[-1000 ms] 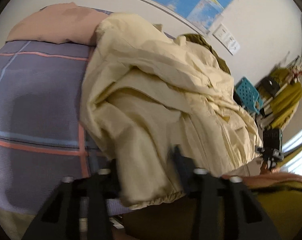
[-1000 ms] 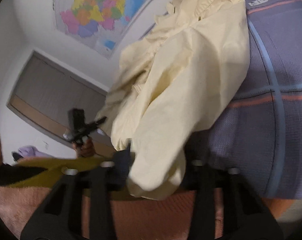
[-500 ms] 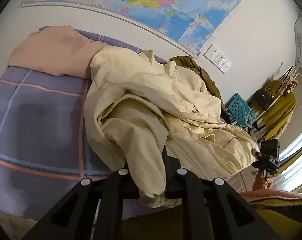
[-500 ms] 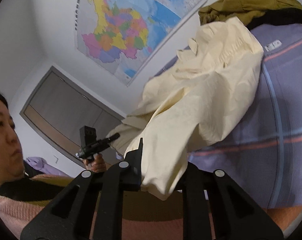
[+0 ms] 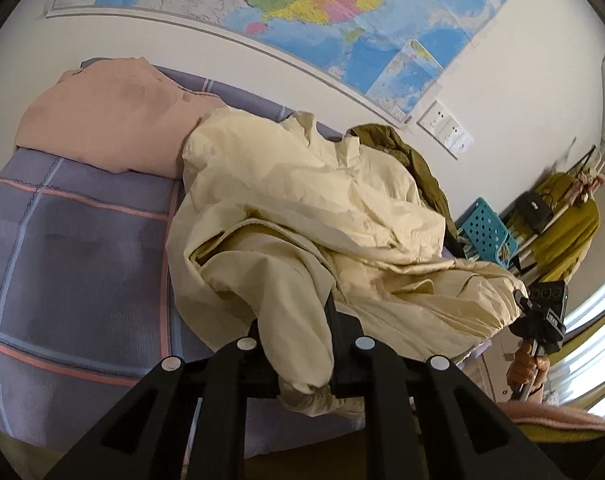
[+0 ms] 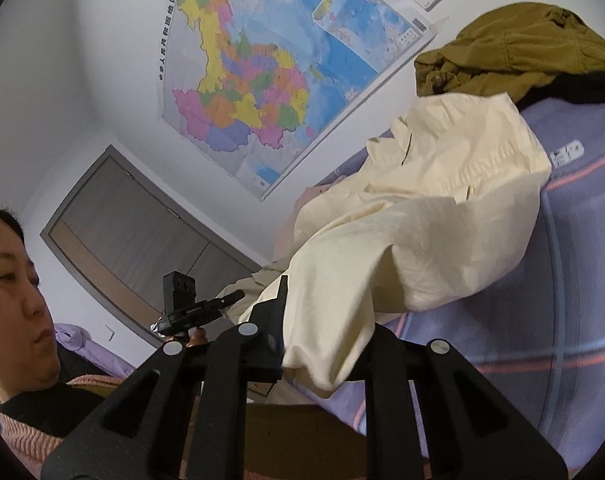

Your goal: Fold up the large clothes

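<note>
A large cream jacket (image 5: 302, 208) lies crumpled on a bed with a purple plaid cover (image 5: 82, 260). My left gripper (image 5: 298, 320) is shut on a fold at the jacket's near edge, and the cuff hangs out below the fingers. In the right wrist view the same cream jacket (image 6: 422, 220) rises off the bed with my right gripper (image 6: 322, 312) shut on its other near corner. Each view also shows the opposite tool: the right gripper (image 5: 518, 298) at the jacket's right end, the left gripper (image 6: 238, 296) at its left.
A pink garment (image 5: 114, 128) lies at the bed's far left, and an olive jacket (image 5: 414, 160) lies behind the cream one. A teal stool (image 5: 486, 232) and a rack with mustard clothes (image 5: 562, 232) stand at the right. A map (image 6: 262, 80) hangs on the wall.
Both grippers' jaws closed on the jacket's near edge, then rose, lifting that edge off the bed. The views tilted up toward the wall.
</note>
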Tool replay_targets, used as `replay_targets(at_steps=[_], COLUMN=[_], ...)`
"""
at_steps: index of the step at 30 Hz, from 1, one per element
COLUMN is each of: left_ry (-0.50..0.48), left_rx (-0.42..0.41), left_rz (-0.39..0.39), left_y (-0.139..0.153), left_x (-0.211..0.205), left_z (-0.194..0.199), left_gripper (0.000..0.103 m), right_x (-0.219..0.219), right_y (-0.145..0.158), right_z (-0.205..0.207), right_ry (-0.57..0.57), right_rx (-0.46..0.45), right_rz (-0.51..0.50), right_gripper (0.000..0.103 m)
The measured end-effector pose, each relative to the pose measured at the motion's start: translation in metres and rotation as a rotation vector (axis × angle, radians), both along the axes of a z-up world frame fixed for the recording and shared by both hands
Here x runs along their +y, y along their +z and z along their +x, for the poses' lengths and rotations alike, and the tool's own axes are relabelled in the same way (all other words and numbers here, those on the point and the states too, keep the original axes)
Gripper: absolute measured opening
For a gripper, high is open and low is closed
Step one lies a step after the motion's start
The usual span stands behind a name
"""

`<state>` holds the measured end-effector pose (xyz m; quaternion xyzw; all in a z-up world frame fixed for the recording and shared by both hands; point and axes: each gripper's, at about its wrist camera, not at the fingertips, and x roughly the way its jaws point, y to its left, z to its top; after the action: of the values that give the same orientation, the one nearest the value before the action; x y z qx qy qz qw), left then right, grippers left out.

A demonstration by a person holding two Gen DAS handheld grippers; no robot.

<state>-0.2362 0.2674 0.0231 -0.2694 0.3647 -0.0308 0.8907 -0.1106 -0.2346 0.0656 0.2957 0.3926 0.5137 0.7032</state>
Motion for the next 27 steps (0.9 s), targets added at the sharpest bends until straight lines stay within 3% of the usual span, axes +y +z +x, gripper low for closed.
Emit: replay_targets(at_steps=[27], left_ry=[0.011], left_rx=[-0.013], left_rz=[0.087], left_y=[0.053], left_x=[0.019], left_z=[0.064], left_gripper=[0.014], right_x=[0.023], right_y=[0.035], right_z=[0.076], right_ry=[-0.075], right_rx=[-0.042], right_rz=[0.021], right_gripper=[0.015])
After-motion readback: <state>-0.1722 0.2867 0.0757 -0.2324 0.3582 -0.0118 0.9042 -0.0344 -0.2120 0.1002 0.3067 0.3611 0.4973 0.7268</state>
